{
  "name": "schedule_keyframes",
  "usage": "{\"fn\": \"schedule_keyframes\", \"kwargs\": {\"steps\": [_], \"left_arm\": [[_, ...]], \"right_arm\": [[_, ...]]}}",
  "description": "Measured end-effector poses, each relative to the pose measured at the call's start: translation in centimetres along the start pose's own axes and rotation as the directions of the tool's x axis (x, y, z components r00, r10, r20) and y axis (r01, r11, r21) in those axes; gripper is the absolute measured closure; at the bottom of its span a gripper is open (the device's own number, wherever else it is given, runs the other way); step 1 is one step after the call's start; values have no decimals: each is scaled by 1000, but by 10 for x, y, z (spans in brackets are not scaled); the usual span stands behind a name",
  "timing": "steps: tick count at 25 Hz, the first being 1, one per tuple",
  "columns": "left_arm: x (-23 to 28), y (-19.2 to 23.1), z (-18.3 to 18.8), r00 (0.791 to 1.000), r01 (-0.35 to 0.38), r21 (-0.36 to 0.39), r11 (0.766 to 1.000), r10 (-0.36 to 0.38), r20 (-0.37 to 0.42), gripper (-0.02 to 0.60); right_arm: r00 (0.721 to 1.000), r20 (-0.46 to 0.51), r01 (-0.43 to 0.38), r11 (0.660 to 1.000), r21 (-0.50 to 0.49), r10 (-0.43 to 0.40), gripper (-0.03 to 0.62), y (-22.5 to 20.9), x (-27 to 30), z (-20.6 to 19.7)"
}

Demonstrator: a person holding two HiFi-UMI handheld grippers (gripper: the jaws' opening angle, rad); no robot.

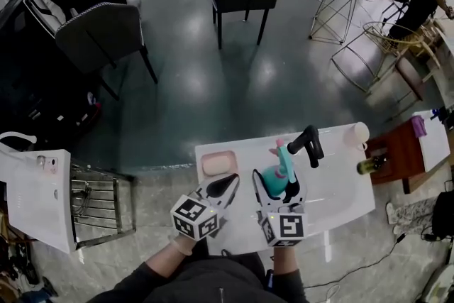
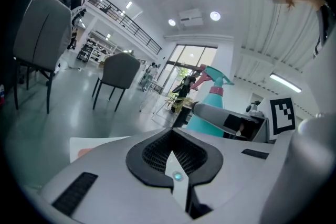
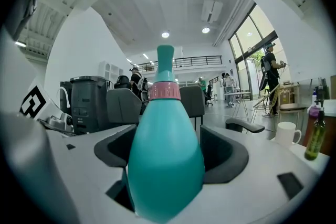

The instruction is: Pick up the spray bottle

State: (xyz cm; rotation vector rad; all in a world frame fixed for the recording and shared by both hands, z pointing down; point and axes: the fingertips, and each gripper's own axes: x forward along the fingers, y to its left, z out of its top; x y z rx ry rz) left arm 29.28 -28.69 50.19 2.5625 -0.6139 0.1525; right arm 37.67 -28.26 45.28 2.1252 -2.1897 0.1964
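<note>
A teal spray bottle (image 1: 272, 177) with a pink collar and pink trigger stands on the white table (image 1: 340, 188). My right gripper (image 1: 279, 182) is shut on its body, one jaw against each side. In the right gripper view the spray bottle (image 3: 165, 165) fills the gap of the right gripper (image 3: 169, 150), and its base is hidden. To its left my left gripper (image 1: 228, 183) is shut and empty over the table. The left gripper (image 2: 173, 159) shows its pads meeting, with the spray bottle (image 2: 211, 107) off to its right.
A pink soap-like block (image 1: 218, 162) lies at the table's far left. A black faucet-like handle (image 1: 308, 144) stands behind the bottle, with a white cup (image 1: 357, 133) and a green bottle (image 1: 370, 165) to the right. A wire rack (image 1: 99, 202) stands left of the table.
</note>
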Motion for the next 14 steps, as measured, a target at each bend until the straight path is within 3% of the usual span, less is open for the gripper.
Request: {"fn": "schedule_keyframes", "kwargs": {"steps": [14], "left_arm": [[-4, -17, -6, 999, 52, -11, 999, -53, -13, 574]], "right_arm": [[997, 10, 77, 997, -5, -77, 244, -9, -28, 7]]}}
